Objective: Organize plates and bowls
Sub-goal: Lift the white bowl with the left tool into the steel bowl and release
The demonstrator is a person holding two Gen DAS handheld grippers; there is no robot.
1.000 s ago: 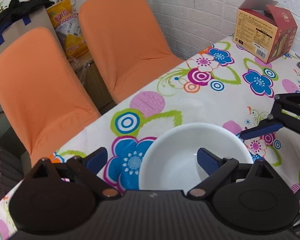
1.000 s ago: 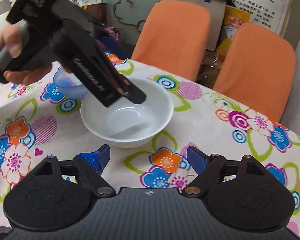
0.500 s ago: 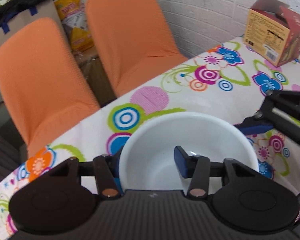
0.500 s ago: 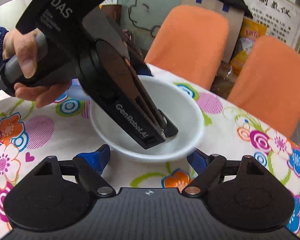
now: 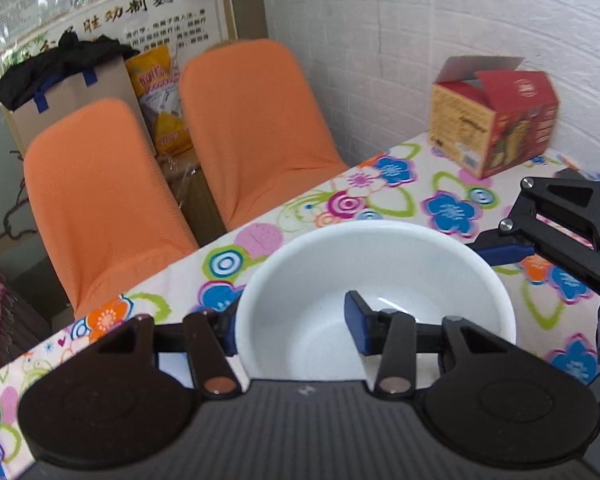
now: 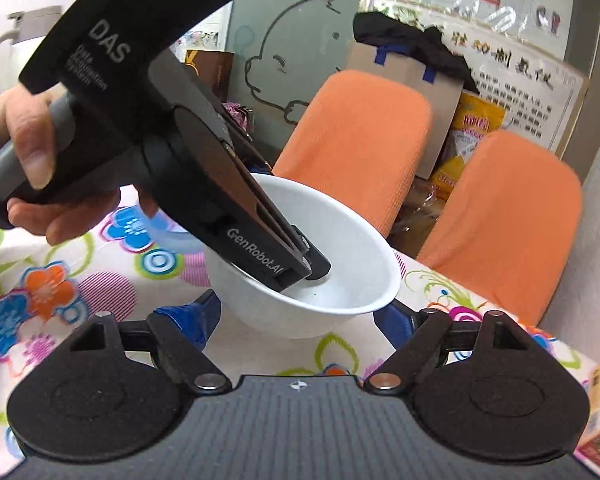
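Note:
A white bowl (image 5: pixel 380 280) hangs tilted above the flowered tablecloth (image 5: pixel 400 196). My left gripper (image 5: pixel 292 326) is shut on the bowl's near rim, one finger inside and one outside. In the right wrist view the bowl (image 6: pixel 340 276) is lifted off the cloth with the left gripper (image 6: pixel 300 264) clamped on its wall. My right gripper (image 6: pixel 296 320) is open and empty, its fingers on either side just below the bowl's base. Its fingers (image 5: pixel 500 250) show at the right of the left wrist view.
Two orange chairs (image 5: pixel 108 200) stand at the table's far edge. A red and yellow carton (image 5: pixel 492 116) sits by the brick wall. A cardboard box with black cloth (image 6: pixel 400 56) stands behind the chairs. The flowered cloth (image 6: pixel 40 292) spreads to the left.
My left gripper closed on the bowl's rim and lifted the bowl off the table, tilting it. My right gripper moved in closer under the bowl.

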